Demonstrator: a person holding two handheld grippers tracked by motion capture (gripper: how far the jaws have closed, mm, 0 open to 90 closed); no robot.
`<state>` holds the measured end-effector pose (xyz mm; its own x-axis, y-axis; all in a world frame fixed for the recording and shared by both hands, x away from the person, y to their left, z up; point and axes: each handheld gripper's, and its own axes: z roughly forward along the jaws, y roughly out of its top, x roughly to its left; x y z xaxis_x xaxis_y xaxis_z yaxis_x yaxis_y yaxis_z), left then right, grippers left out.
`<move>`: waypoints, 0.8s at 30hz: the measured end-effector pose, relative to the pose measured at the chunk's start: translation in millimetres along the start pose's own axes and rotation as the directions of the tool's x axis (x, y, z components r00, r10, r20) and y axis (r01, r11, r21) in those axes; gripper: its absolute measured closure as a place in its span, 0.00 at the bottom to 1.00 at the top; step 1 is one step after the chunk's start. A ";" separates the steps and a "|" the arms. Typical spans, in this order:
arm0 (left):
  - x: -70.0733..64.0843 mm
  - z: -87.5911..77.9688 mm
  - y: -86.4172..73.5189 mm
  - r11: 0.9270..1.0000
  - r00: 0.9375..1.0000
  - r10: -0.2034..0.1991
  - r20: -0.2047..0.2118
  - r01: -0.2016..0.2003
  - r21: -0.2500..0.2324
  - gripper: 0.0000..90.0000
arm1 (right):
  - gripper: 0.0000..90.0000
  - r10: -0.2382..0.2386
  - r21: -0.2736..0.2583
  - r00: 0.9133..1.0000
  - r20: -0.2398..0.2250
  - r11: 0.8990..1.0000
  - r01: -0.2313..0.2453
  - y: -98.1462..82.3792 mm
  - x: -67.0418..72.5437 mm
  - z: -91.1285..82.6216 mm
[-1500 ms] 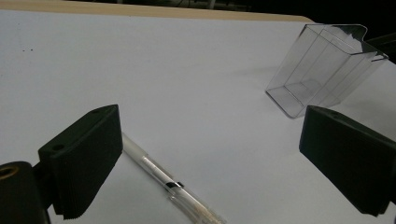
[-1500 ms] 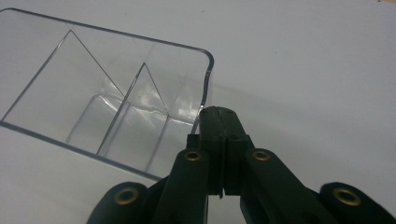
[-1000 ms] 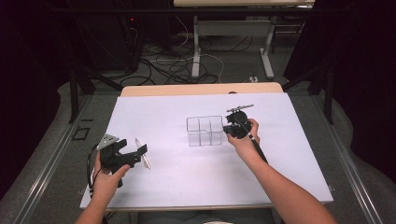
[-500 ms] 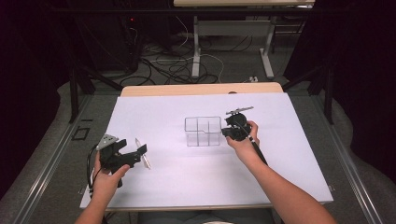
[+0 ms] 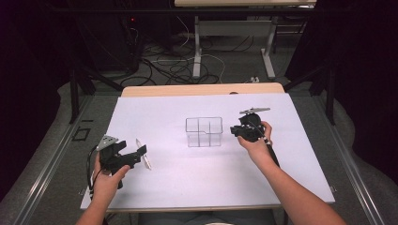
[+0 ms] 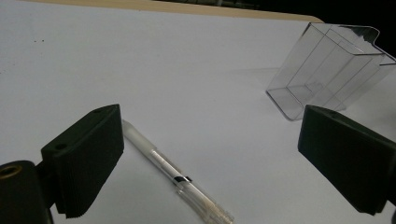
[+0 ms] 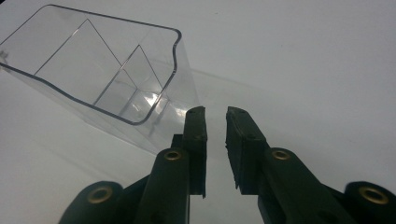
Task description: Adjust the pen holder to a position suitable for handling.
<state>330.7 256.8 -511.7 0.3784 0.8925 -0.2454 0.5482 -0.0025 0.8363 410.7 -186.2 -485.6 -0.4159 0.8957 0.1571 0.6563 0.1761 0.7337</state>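
Note:
A clear plastic box [image 5: 203,132] with inner dividers stands at the middle of the white table [image 5: 197,183]. My right gripper [image 5: 233,131] hovers just right of the box, pointing at it. In the right gripper view its jaws [image 7: 217,114] stand a narrow gap apart beside the box's wall [image 7: 154,88]. They have just been opening and nothing is between them. At the table's near left my left gripper [image 5: 139,155] stands open. A translucent white pen [image 5: 146,161] lies flat on the table between its wide jaws [image 6: 210,119], untouched [image 6: 163,163]. The box [image 6: 327,70] shows farther off.
A wooden strip [image 5: 202,89] borders the table's far edge. Beyond it the floor holds cables [image 5: 178,65] and a metal table frame [image 5: 197,47]. Dark rails [image 5: 56,154] run along both sides of the table.
My right gripper has drawn a little to the right, away from the box's right wall, and its jaws have parted slightly. The left gripper and pen have kept still.

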 end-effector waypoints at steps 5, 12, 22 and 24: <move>1.2 0.6 -0.4 1.000 1.000 -0.011 -0.009 0.011 0.003 0.08 | 0.79 -0.014 -0.026 1.000 0.000 1.000 0.014 -1.7 -5.6 -9.6; 3.2 0.4 -1.1 1.000 1.000 -0.023 -0.021 0.023 0.003 0.09 | 0.68 0.001 -0.058 1.000 -0.009 0.998 -0.001 -6.9 -18.7 -23.4; 4.9 0.8 -1.8 0.999 0.999 -0.032 -0.030 0.033 0.008 0.09 | 0.54 0.002 -0.073 1.000 0.012 0.997 -0.001 -21.1 -38.7 -39.6; 5.2 0.8 -1.9 0.999 0.999 -0.033 -0.033 0.034 0.009 0.10 | 0.51 0.000 -0.079 1.000 0.023 0.997 0.002 -24.6 -43.0 -43.4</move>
<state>332.2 261.1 -514.9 0.3351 0.9065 -0.2568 0.5671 0.0236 0.8233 385.2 -246.7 -481.6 -0.4014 0.9049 0.1414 0.6034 0.1451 0.7841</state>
